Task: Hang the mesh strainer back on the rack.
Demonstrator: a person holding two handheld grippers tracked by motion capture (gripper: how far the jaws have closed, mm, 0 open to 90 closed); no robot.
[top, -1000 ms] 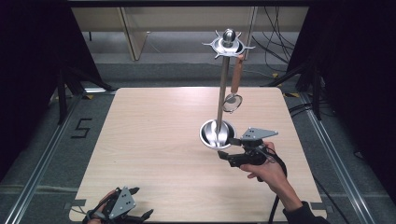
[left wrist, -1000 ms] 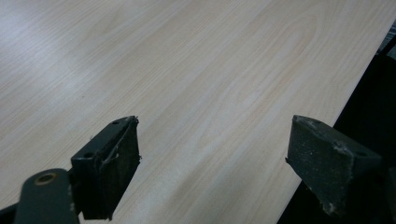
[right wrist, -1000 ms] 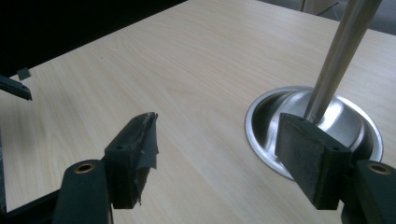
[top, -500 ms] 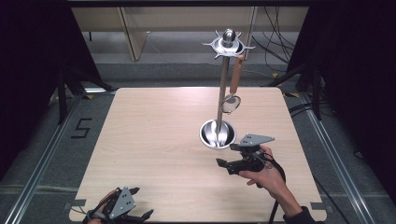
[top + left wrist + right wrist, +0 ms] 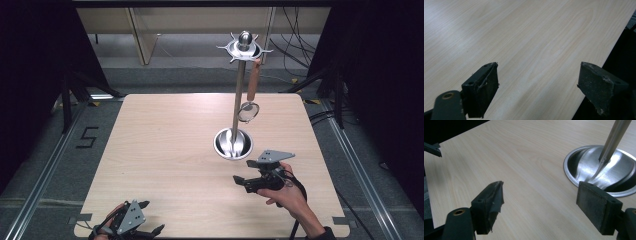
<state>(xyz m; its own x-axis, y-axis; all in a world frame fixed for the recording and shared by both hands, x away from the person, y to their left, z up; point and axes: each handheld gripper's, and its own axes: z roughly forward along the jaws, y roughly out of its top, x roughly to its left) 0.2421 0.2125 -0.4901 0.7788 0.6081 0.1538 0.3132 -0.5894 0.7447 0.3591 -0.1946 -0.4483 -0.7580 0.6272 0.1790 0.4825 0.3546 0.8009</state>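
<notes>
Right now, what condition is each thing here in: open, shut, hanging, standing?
Left gripper: open, empty, at the table's near edge.
Right gripper: open, empty, beside the stand's base.
Utensil stand: upright on the table.
Strainer: hanging from the stand's top ring.

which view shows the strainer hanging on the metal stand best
The high view: the strainer hangs by its brown handle from the stand, whole and unblocked. The right gripper view catches the stand's dish base and lower pole; the left gripper view looks across the table.
</notes>
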